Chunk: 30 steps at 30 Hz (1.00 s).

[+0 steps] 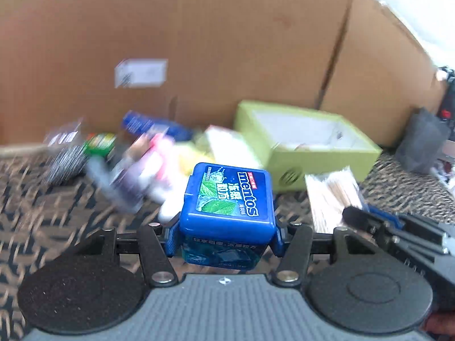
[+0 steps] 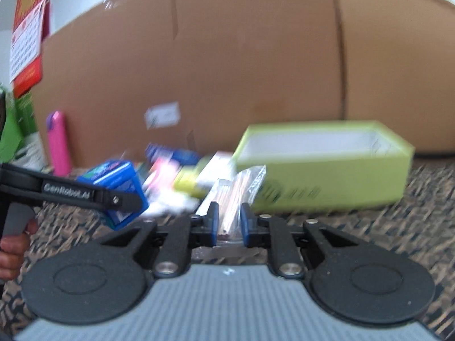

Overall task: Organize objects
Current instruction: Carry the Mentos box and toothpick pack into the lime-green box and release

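- The left gripper (image 1: 224, 234) is clamped on a blue Mentos box (image 1: 227, 199) — its blue pads press the two side walls low down, with the lid facing up and the print reading upside down from the wrist camera.
- The box sits clear of the patterned tabletop (image 1: 42, 213), in front of the jumble of small packets (image 1: 148, 164), which is too blurred to sort out piece by piece.
- The right gripper (image 2: 229, 227) has its jaws drawn nearly together on a clear plastic bag of thin wooden sticks (image 2: 239, 190); the bag's lower end is pinched between the pads and the rest stands up and away towards the green box (image 2: 327, 182).
- That green box lies open just behind both loads, its white inside showing, against a big cardboard carton (image 2: 227, 71). It looks the likely place for both things, though the pictures do not settle that.
- The Mentos box, I judge, is rigid hard plastic and light, with smooth sides that could slip. The flat opposite walls are the right place to hold it, and a grip nearer mid-height would be steadier than one at the base.
- The stick bag is light, floppy and slick — a pinch at one end lets it droop and swing, and the film may slide through the pads. A hold across the bundle's middle, where the sticks stiffen it, would be surer; squeezing hard could snap them.
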### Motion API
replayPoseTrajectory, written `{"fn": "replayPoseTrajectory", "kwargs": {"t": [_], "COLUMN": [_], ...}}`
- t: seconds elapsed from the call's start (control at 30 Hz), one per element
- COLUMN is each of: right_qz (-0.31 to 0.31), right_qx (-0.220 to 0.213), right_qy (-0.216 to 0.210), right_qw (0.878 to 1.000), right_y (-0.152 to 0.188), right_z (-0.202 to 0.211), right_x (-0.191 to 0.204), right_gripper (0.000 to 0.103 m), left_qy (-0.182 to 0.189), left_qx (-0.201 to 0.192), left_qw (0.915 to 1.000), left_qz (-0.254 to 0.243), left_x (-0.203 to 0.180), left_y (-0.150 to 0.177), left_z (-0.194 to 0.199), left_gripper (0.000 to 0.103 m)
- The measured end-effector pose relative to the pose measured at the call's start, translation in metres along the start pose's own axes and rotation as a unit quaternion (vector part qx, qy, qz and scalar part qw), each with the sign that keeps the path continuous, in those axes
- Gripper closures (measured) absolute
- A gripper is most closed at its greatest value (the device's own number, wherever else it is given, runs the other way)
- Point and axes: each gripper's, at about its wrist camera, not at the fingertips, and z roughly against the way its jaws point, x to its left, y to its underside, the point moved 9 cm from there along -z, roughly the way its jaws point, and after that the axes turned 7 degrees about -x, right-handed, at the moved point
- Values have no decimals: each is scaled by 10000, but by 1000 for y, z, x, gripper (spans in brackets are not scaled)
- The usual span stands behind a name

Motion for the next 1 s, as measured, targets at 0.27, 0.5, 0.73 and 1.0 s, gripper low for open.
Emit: {"fn": "replayPoseTrajectory", "kwargs": {"t": [0.27, 0.5, 0.73, 1.0], "right_qz": [237, -48, -3, 376], "right_qx": [-582, -421, 90, 189], "right_qy": [846, 1184, 1301, 1325], "right_qw": [9944, 9921, 9915, 9903], "right_y": [-65, -79, -56, -33], "right_z": [-26, -85, -143, -173], "right_x": [-78, -146, -187, -202], "right_gripper": [88, 88, 88, 39], "left_qy": [479, 758, 677, 758], "left_qx": [-504, -175, 234, 16], "left_qw": [9969, 9966, 9967, 9960], "left_qz": [-357, -257, -386, -481], "left_x": [-63, -101, -117, -121], "left_y": [-70, -91, -73, -71], "left_z": [-47, -135, -207, -217], "left_gripper": [43, 43, 42, 14]}}
